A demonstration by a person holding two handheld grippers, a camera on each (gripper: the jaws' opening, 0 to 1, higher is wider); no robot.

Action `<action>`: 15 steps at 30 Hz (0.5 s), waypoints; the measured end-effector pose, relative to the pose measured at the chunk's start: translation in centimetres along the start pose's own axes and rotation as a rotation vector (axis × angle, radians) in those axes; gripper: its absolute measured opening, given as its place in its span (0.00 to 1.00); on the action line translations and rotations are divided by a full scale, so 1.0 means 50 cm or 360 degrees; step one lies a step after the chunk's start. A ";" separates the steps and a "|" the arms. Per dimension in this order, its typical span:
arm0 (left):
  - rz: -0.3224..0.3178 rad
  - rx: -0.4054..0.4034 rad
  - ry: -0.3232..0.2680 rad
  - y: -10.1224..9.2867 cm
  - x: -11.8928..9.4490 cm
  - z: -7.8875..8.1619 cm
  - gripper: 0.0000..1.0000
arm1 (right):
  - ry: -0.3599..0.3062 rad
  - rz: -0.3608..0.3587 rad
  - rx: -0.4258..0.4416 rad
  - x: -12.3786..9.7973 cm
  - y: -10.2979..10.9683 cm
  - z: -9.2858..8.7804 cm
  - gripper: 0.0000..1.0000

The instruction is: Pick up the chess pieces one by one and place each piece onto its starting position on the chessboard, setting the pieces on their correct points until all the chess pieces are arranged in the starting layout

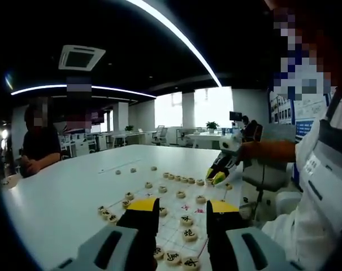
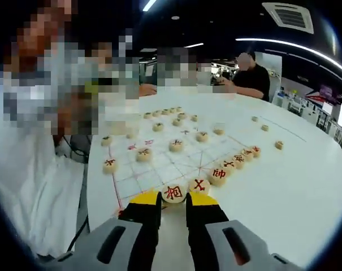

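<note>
A white chessboard sheet [image 2: 159, 169] with red lines lies on the white table [image 2: 295, 186]. My right gripper [image 2: 173, 199] is shut on a round wooden piece with a red character [image 2: 173, 192], at the near end of a row of red pieces [image 2: 219, 174] on the board's edge. Other pieces [image 2: 176, 145] stand scattered across the board. In the left gripper view the right gripper [image 1: 218, 176] hovers at the far row of pieces [image 1: 184, 179]. My left gripper [image 1: 184, 206] is open above the board's near pieces [image 1: 186, 221], with nothing between its fingers.
Loose pieces [image 2: 278, 145] lie on the table beside the board, more [image 1: 107, 213] off its other side. A person in black [image 1: 39, 148] sits at the table's far edge. The person holding the grippers [image 1: 323, 186] stands close to the board. An office chair [image 1: 261, 169] stands behind.
</note>
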State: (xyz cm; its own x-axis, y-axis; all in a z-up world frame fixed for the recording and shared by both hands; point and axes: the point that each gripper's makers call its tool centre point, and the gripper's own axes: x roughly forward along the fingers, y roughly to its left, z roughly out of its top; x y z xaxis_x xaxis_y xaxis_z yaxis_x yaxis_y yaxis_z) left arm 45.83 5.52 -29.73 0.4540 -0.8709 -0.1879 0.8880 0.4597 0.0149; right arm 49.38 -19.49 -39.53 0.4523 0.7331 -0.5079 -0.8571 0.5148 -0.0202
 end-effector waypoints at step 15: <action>-0.0004 0.0001 -0.0007 -0.001 0.000 0.003 0.35 | 0.0041 -0.0001 0.0017 0.003 -0.004 -0.010 0.19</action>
State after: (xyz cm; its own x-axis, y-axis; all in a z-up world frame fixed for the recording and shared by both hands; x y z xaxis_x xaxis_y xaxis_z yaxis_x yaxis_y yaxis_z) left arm 45.79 5.48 -29.59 0.4524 -0.8728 -0.1833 0.8890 0.4576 0.0153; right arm 49.46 -19.71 -40.04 0.4460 0.7213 -0.5299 -0.8541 0.5199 -0.0112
